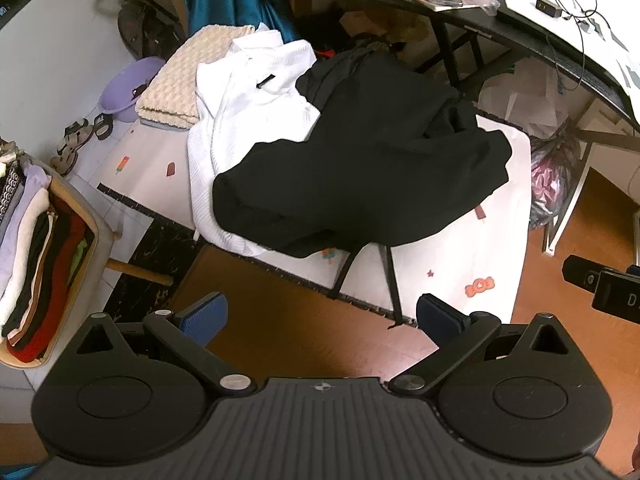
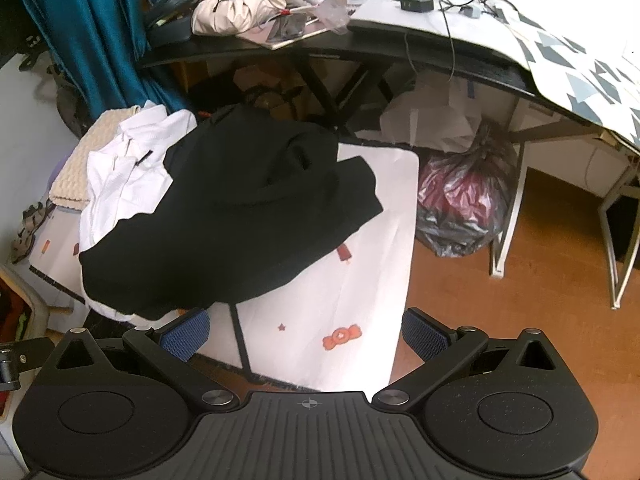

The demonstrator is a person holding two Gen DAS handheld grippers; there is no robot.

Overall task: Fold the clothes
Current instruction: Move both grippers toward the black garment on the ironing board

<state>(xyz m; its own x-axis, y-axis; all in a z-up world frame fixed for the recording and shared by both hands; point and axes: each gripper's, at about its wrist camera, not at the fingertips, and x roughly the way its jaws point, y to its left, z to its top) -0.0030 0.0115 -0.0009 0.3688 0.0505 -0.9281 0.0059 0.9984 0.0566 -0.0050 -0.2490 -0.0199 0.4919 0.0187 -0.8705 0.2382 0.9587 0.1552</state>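
Observation:
A crumpled black garment (image 1: 360,168) lies on a low table covered with a white printed cloth (image 1: 460,248); it also shows in the right wrist view (image 2: 232,216). It partly covers a white garment (image 1: 244,92) (image 2: 120,176). A folded cream towel (image 1: 188,76) (image 2: 76,160) lies at the table's far left. My left gripper (image 1: 320,316) is open and empty, held above the floor before the table's near edge. My right gripper (image 2: 306,332) is open and empty above the table's near corner. Black straps (image 1: 392,280) hang from the garment over the edge.
A basket of folded clothes (image 1: 40,260) stands at the left. A cluttered black desk (image 2: 400,44) stands behind the table, with plastic bags (image 2: 464,196) under it. A purple basin (image 1: 124,88) and sandals (image 1: 76,136) lie on the floor at far left. Teal curtain (image 2: 92,32) hangs behind.

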